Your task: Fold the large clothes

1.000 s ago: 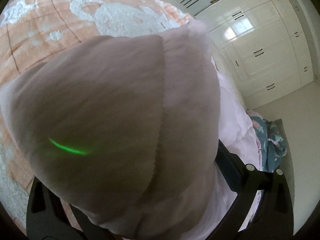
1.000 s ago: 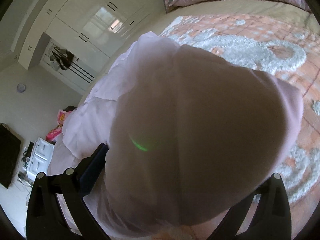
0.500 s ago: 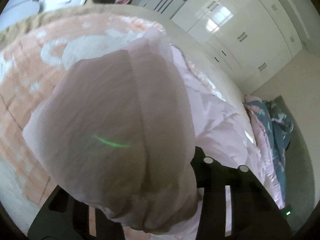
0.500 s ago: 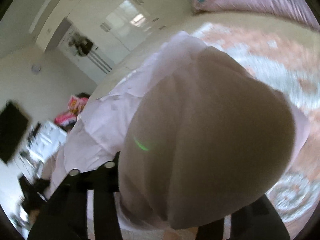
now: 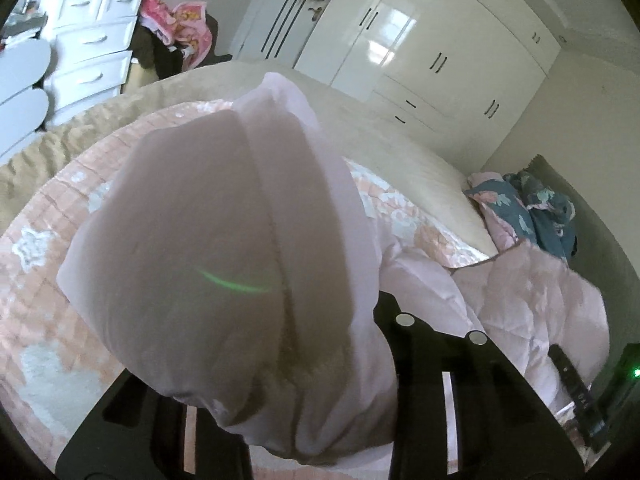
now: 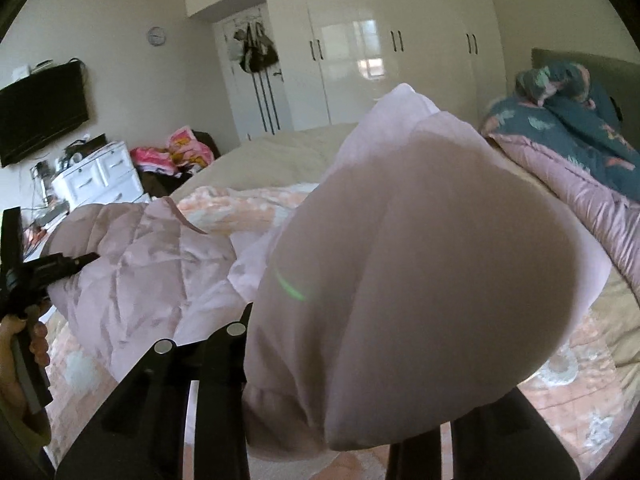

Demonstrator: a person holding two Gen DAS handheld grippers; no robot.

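Both claws pinching the pink jacket, its ends raised off the bed.

Firstly, left wrist view: our left gripper has its jaws closing on a thick bunch of the pink padded jacket, which bulges up over the fingers and hides the tips. We judge the grip sits at a corner or cuff so the garment can be lifted clear of the peach quilt; the rest trails right across the bed. Right wrist view next: our right gripper is likewise closing on a padded bunch, jacket body sagging left toward the other hand. Two-ended hold presumably spreads the garment for a fold.
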